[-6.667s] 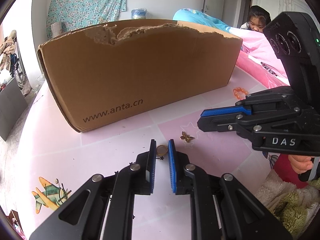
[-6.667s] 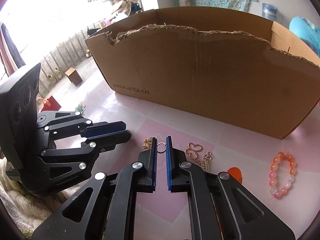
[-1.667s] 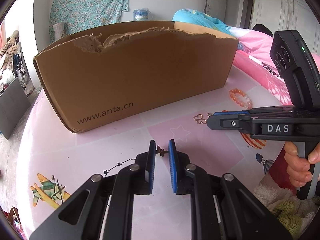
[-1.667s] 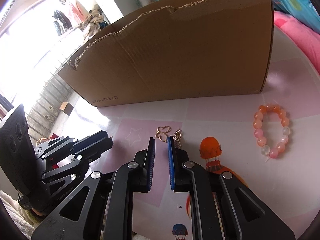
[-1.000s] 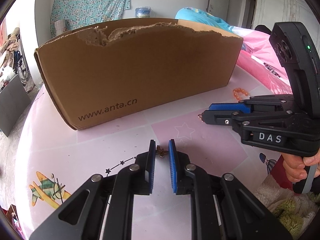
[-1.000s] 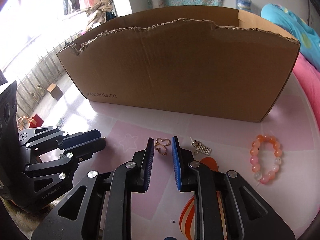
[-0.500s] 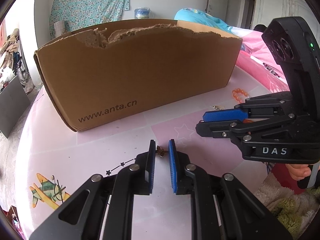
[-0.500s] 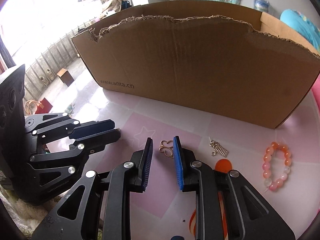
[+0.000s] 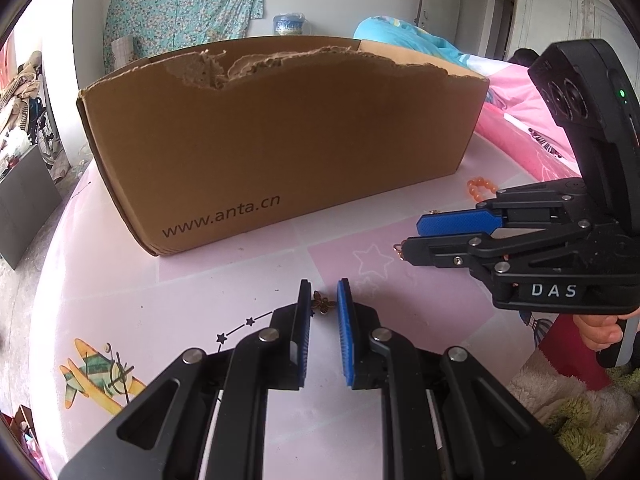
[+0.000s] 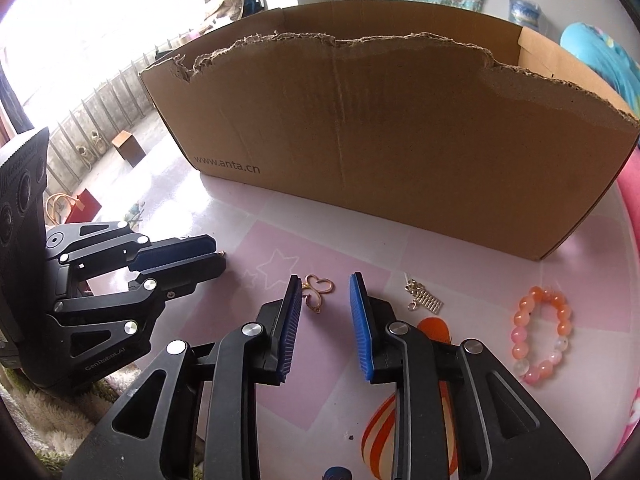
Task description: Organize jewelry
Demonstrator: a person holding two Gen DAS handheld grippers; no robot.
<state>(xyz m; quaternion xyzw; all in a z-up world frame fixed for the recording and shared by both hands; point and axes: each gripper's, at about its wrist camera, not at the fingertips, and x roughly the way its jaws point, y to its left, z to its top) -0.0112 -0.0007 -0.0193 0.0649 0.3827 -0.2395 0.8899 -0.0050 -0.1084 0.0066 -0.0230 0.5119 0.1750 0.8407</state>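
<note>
A small bronze butterfly charm (image 9: 323,305) sits between the blue pads of my left gripper (image 9: 324,286), which is shut on it just above the pink table (image 9: 200,288). The right wrist view shows that gripper (image 10: 219,254) at the left, its jaws nearly together. My right gripper (image 10: 325,280) points down at a gold looped charm (image 10: 317,291) lying on the table. Its jaws are opening, with the charm between the fingertips close to the left pad and neither pad pressing on it. In the left wrist view the right gripper (image 9: 412,236) hovers at the right.
A torn cardboard box (image 9: 280,140) stands across the back of the table. A silver charm (image 10: 424,300) and an orange bead bracelet (image 10: 540,336) lie right of my right gripper. A hand (image 9: 596,332) holds the right gripper's handle above a fluffy rug (image 9: 572,412).
The right gripper's jaws have spread wider around the gold looped charm, and its view has tilted slightly. The left gripper has kept still with the butterfly charm between its pads.
</note>
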